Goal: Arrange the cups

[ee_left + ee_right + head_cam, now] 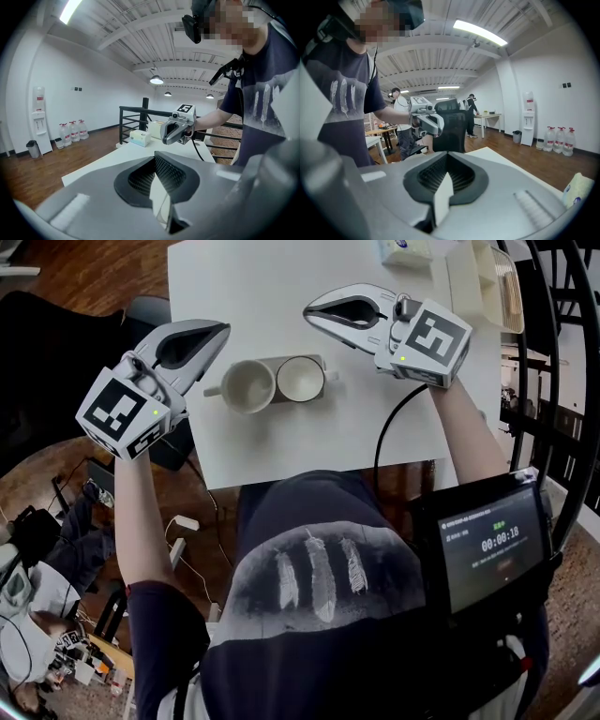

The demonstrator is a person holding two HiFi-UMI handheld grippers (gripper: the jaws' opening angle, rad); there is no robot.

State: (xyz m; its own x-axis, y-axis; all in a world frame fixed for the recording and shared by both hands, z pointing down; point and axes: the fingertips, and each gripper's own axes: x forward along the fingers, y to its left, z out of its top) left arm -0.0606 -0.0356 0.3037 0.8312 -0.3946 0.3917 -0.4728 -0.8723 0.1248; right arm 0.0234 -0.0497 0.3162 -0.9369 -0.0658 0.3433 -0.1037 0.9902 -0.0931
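Nearest, at 6 o'clock in the head view: dark shirt (pixel 319 577) with three pale feathers printed on it. Off at 4 o'clock, a screen (pixel 492 545) showing a timer.

Next out, got the left gripper (pixel 217 334) at 10 o'clock, hanging just past the left edge of the white table (pixel 281 446). Jaws squeezed fully together, nothing in them. Same story in the left gripper view: pads flush, no gap, nothing pinched.

Got the right gripper (pixel 314 309) up at 1 o'clock, over the table. Also clamped all the way shut and empty, pads tight together in the right gripper view too.

Between the two, a bit toward 12 o'clock from centre: left cup (pixel 247 386) and right cup (pixel 301 378). Both white, mouths up, nothing visible inside, touching side by side on a grey tray (pixel 277 360). Handle of the left cup out to 9 o'clock, handle of the right cup out to 3 o'clock. Neither cup touched by a gripper: left tip near at 10 o'clock of the left cup, right tip apart at 12 o'clock of the right cup.

Farther back along the table's far edge: tissue box (pixel 405 249) at 12 o'clock and a white bin (pixel 483 277) at 1 o'clock.

Way beyond in the left gripper view: black railing (pixel 136 117) and water jugs (pixel 72 131) by the far wall.
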